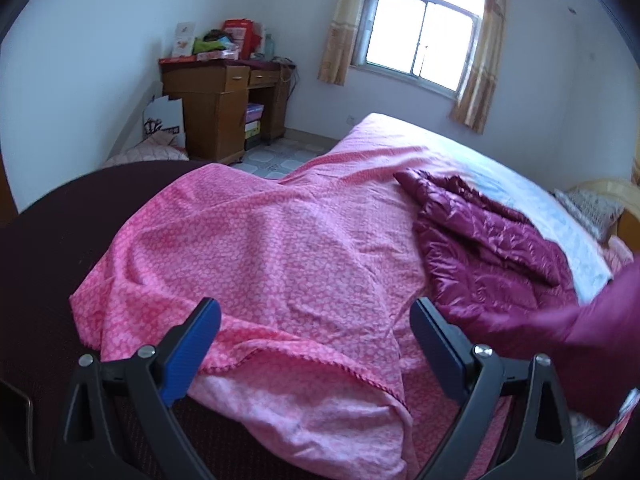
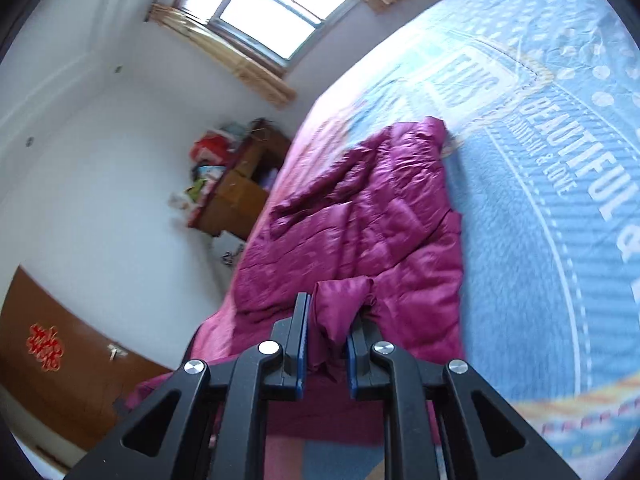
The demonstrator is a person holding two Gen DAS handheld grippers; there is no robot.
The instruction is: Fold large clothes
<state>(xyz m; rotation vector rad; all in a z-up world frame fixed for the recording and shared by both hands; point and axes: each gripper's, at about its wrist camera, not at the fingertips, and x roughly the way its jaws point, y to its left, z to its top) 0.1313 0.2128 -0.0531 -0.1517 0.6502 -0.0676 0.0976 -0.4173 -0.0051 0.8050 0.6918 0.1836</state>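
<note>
1. At the far left of the left wrist view, a wooden desk (image 1: 224,92) is standing against the white wall, carrying boxes and bags.
2. A pink patterned sheet (image 1: 280,248) is lying rumpled across the bed, its hemmed edge folding over near the bottom of the view.
3. The left tool (image 1: 316,332) is hovering above that sheet with its blue-padded fingers spreading wide and nothing lying between them.
4. Right of the sheet, the maroon quilted jacket (image 1: 492,252) is resting crumpled on the bed, partly on the pink sheet and partly against the pale blue blanket (image 1: 532,200).
5. At the right edge, a stretch of maroon fabric is crossing the frame, blurred.
6. In the right wrist view, the right tool (image 2: 326,344) is pinching a bunched fold of the jacket (image 2: 360,220) between its nearly closed pads, the fold standing up above the rest.
7. Right of the jacket, the blue blanket (image 2: 560,240) is covering the bed, printed with white lettering.
</note>
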